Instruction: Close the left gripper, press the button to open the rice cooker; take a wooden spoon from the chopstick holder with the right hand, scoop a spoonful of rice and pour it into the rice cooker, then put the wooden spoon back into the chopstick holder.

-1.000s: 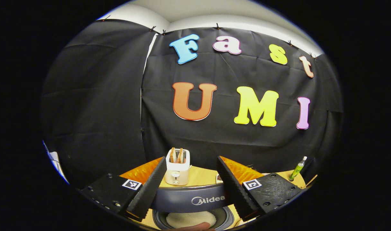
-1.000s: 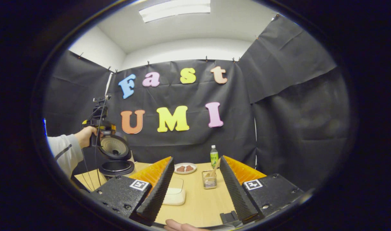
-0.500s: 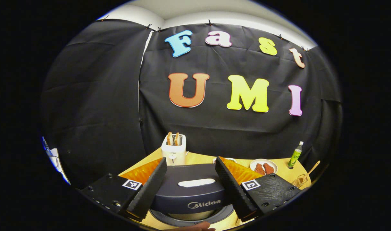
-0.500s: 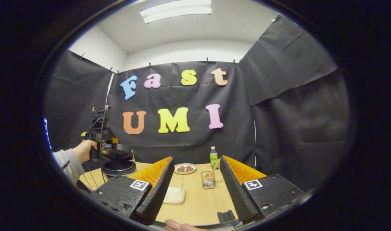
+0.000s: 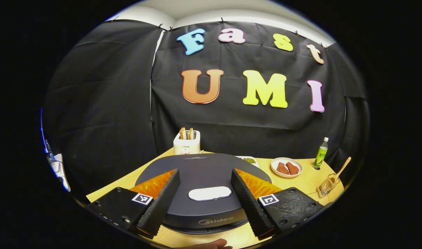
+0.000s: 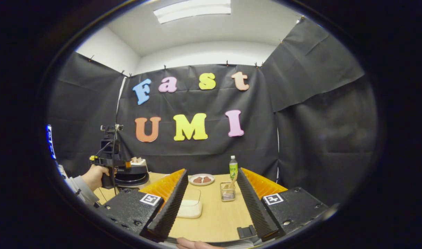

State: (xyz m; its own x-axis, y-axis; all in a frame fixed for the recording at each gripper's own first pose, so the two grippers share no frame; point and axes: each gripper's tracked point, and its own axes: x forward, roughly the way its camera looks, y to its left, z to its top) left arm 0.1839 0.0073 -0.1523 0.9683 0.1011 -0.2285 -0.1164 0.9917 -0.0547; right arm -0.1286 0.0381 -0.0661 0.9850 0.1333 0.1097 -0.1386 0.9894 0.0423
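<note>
The dark grey rice cooker (image 5: 197, 169) stands with its lid down, a white button (image 5: 209, 193) on top. My left gripper (image 5: 204, 173) is open, its fingers spread over the lid on either side of the button. The right gripper view has the cooker (image 6: 132, 176) at the table's left, with a hand (image 6: 95, 173) holding the left gripper (image 6: 126, 165) on it. My right gripper (image 6: 212, 171) is open and holds nothing, above the near table edge. The wooden spoon (image 6: 232, 180) leans in the clear chopstick holder (image 6: 227, 193); both also appear at far right, spoon (image 5: 342, 167) and holder (image 5: 327, 186).
A white rice container (image 6: 189, 207) lies on the wooden table (image 6: 214, 218) by my right gripper's left finger. Farther back are a plate of meat (image 6: 201, 179), a green bottle (image 6: 233, 167) and a white toaster (image 5: 186, 143) with bread. A small dish (image 5: 247, 160) sits behind the cooker.
The cooker lid has swung from upright and open down to closed, with my left gripper riding down on it. My right gripper has barely moved.
</note>
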